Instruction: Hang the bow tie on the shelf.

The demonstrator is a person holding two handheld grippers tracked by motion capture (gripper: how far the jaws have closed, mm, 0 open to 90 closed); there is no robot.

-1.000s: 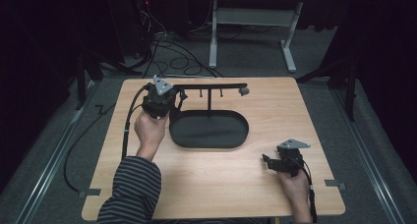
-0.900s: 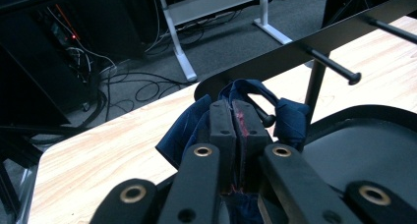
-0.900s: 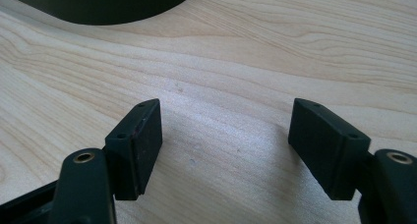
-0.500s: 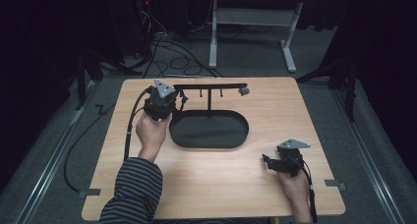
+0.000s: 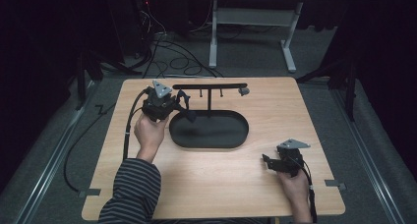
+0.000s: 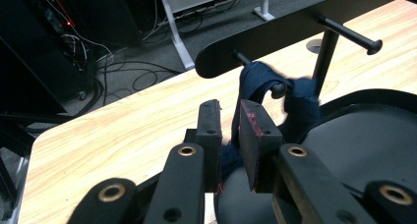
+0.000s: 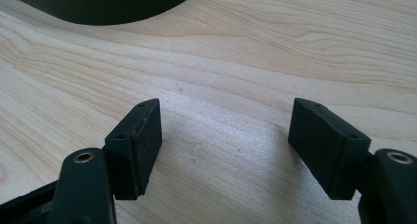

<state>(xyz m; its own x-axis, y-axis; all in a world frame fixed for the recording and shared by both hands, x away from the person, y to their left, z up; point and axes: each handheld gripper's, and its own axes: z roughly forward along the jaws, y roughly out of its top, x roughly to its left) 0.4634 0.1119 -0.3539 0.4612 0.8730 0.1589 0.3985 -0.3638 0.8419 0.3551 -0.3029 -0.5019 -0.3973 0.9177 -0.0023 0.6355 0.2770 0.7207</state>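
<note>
A black stand rises from a black oval tray [image 5: 209, 131], and its cross bar [image 5: 211, 86] carries several pegs. A dark blue cloth strap [image 6: 260, 79] is looped over the leftmost peg [image 6: 279, 90] and hangs toward the tray; it is also seen from above as the strap [image 5: 186, 106]. My left gripper [image 6: 230, 111] [image 5: 176, 105] sits at the strap. Its jaws have just been opening, with a narrow gap and the cloth still between them, loose. My right gripper [image 5: 266, 162] [image 7: 226, 116] rests open on the bare wood near the right front, with nothing between its fingers.
The wooden table [image 5: 147, 184] has open room in front of the tray. A small grey round piece [image 5: 243, 91] lies by the bar's right end. Cables trail off the table's left side. A white-legged desk frame [image 5: 212, 37] stands on the floor beyond.
The left hand has eased slightly toward the near edge at the strap. The right hand has kept still.
</note>
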